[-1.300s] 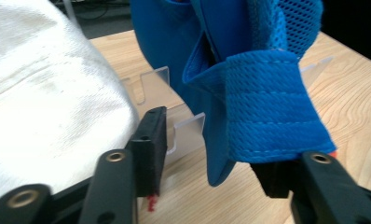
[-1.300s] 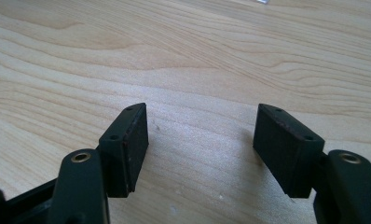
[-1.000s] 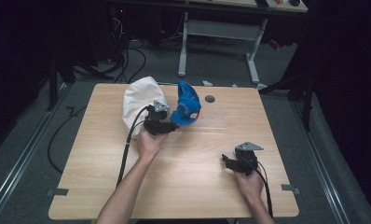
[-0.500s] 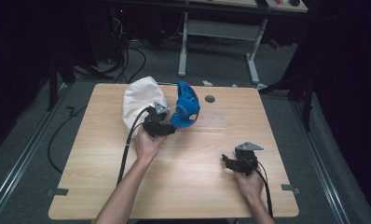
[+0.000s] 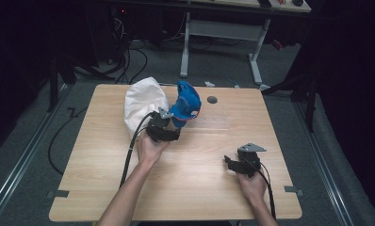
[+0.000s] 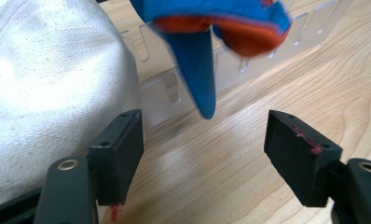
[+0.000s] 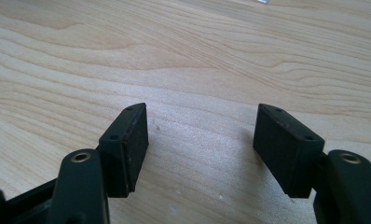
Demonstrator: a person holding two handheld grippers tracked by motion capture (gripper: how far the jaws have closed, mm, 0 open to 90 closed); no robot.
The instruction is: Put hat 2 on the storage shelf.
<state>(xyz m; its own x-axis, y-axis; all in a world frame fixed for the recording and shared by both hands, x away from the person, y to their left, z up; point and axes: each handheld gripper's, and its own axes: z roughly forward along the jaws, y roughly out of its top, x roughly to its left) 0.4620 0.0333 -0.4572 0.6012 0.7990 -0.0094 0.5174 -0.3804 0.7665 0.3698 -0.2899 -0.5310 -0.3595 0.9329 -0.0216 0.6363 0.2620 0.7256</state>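
Note:
A blue cloth piece with orange lining [image 5: 188, 101] stands on a clear slotted rack [image 6: 249, 65] at the table's far middle. One blue strap [image 6: 197, 65] hangs down from it. Beside it on the left lies a white cloth bundle [image 5: 143, 101], which is large at the left of the left gripper view [image 6: 48, 84]. My left gripper [image 5: 175, 123] sits just in front of the blue piece. Its jaws have just been opening and stand wide [image 6: 204, 135], with the strap's tip ahead of the gap, touched by neither pad. My right gripper [image 5: 228, 162] rests open over bare wood [image 7: 200, 135].
The wooden table [image 5: 195, 188] has a small round hole [image 5: 212, 100] near its far edge. Cables trail from both grippers toward the person. Dark floor, table legs and loose cables lie beyond the far edge.
The left hand has eased slightly back from the blue piece. The blue piece and white bundle stay where they were. The right hand has not moved.

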